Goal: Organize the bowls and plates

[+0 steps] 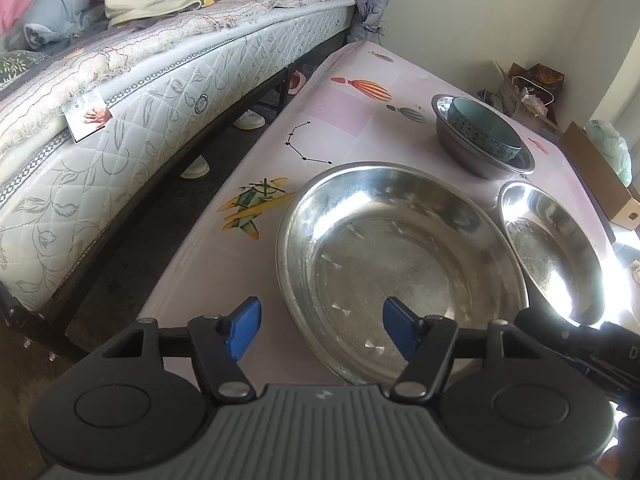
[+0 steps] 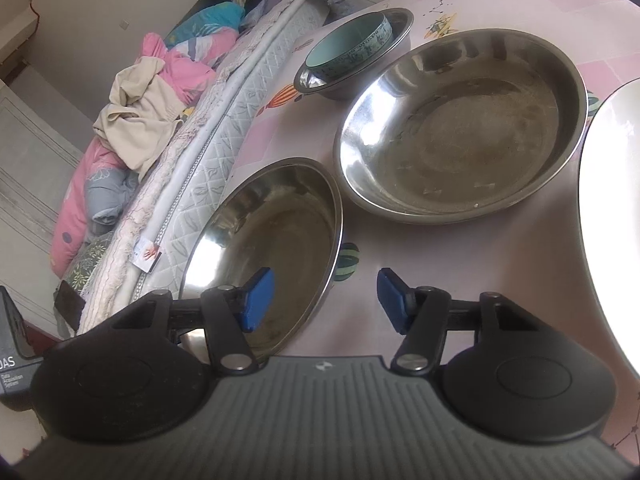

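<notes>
Left wrist view: teal bowl (image 1: 486, 130) already nested in a steel bowl (image 1: 472, 156) at the counter's (image 1: 352, 100) far edge; two steel plates (image 1: 400, 272) unstacked; left gripper (image 1: 322, 328) and right gripper (image 2: 326, 300) both wide, empty.

Pale pink table (image 1: 352, 92) printed with striped balloons, a green-yellow plane and star lines; silver steel bowls (image 1: 400, 264); a teal patterned bowl (image 1: 486, 130); blue fingers (image 1: 243, 330); white leaf-quilted mattress (image 1: 140, 120).

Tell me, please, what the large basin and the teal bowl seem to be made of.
The large basin looks like polished stainless steel: silvery, with bright reflections and fine scuffs. The teal bowl, sitting in a smaller metal bowl, is probably glazed ceramic, possibly melamine: opaque colour, soft sheen, printed band outside.
</notes>
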`<state>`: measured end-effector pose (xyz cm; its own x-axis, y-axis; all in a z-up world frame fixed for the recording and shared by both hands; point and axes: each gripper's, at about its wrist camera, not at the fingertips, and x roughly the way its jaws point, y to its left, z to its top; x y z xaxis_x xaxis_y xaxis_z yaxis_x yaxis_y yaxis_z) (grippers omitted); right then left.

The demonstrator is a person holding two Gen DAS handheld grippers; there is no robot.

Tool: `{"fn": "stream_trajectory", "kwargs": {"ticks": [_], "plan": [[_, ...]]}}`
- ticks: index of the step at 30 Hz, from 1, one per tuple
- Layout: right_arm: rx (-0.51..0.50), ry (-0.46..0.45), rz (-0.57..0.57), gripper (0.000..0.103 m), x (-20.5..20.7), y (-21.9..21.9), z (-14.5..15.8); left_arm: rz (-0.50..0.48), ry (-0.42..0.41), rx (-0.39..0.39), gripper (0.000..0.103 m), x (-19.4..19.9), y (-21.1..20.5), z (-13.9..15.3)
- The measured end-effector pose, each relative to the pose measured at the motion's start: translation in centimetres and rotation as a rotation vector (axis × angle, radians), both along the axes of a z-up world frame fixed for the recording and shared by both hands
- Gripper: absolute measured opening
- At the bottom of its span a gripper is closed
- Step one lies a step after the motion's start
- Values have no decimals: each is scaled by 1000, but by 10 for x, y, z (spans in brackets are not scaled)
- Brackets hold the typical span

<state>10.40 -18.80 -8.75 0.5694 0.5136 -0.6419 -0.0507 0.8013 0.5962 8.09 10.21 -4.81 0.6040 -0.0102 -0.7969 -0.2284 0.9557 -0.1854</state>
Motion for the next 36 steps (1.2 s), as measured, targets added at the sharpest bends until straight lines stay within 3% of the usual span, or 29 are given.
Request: {"fn": "stream_trajectory", "kwargs": {"ticks": [4, 9, 11, 13, 20, 32, 36], "plan": [[-24, -6, -10, 40, 8, 3, -6, 12, 9, 28, 51, 7, 1, -5], [-35, -2, -6, 22, 17, 9, -13, 19, 38, 35, 16, 11, 4, -11], [-31, -8, 2, 13, 19, 11, -14, 14, 34, 28, 15, 9, 6, -11], [-34, -17, 11, 10, 19, 14, -12, 15, 35, 11, 15, 6, 8, -9], [-52, -2, 37, 10, 6, 13, -8, -7, 23, -5, 16, -14, 6, -1], [-71, 53, 48, 12, -63, -20, -4, -108, 62, -106, 16, -69, -12, -7], [-91, 48, 49, 13, -76, -26, -2, -132, 54, -100, 20, -74, -17, -4]]}}
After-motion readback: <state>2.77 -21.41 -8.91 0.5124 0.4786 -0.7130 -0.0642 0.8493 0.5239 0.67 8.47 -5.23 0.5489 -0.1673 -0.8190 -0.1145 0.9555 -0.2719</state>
